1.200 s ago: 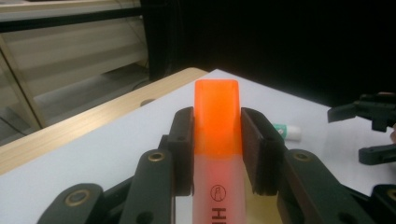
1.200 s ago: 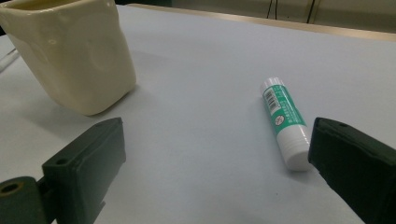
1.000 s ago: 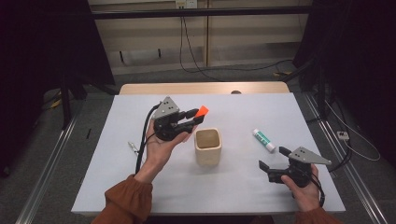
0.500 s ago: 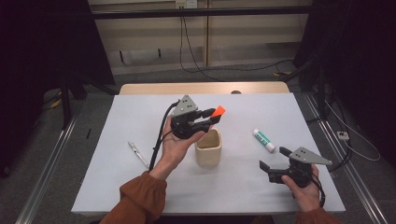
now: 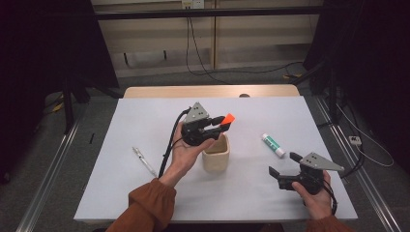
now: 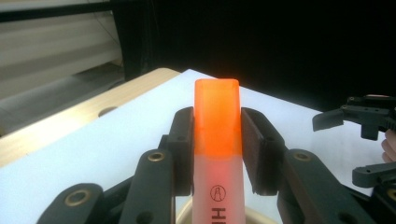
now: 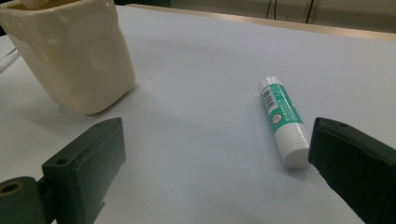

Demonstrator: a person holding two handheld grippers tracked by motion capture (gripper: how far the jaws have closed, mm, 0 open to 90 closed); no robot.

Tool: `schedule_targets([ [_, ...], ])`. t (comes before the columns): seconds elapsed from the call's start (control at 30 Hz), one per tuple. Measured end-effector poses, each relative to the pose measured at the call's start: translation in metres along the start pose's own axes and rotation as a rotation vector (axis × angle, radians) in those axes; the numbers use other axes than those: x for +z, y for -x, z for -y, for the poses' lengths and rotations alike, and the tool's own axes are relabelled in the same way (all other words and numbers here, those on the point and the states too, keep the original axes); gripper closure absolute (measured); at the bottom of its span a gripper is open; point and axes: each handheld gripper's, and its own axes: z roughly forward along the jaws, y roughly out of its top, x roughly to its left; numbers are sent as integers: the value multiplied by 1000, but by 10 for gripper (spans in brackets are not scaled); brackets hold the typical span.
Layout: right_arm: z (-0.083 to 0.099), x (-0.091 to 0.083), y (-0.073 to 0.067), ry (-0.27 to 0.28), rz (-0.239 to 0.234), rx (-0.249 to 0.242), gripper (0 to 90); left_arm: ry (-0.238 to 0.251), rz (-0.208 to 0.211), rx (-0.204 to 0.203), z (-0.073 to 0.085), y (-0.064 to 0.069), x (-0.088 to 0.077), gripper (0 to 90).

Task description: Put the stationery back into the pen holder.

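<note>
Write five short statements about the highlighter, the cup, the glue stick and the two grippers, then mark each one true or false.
1. The left gripper is clamped on an orange-capped highlighter. True.
2. The highlighter is above the cream cup. True.
3. The right gripper holds the glue stick. False: its jaws stand open with nothing between them, and the glue stick lies on the white table.
4. The glue stick is standing inside the cup. False: it lies flat on the table, to the right of the cup in the high view.
5. A pen lies on the table left of the cup in the high view. True.
</note>
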Motion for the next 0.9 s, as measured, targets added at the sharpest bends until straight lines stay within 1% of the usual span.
schedule_targets([
  [0.03,0,0,0,0,1,0,38,-4,-2,0,1,0,0,671],
  [0.1,0,1,0,0,1,0,38,-6,6,1,2,-1,1,670],
  [0.17,0,1,-1,0,1,-1,38,-10,1,-3,3,-2,1,671],
  [0.2,0,1,0,-1,1,-1,38,-10,6,2,4,-3,0,670],
  [0.27,0,1,0,-2,1,0,38,-20,4,9,6,-3,0,671],
  [0.33,0,1,0,-3,3,1,38,-23,4,10,7,-3,0,671],
  [0.4,0,1,0,-3,3,1,38,-38,8,-4,11,-5,0,670],
  [0.5,0,1,0,-5,0,-2,38,-70,17,-18,13,-4,0,670],
  [0.63,0,2,-1,-6,1,-2,38,-87,14,2,15,-2,0,670],
  [0.8,0,2,0,-7,1,1,38,-101,14,4,18,-3,-1,670],
  [0.9,0,2,0,-5,-1,-2,38,-100,12,-3,19,-4,-3,670],
])
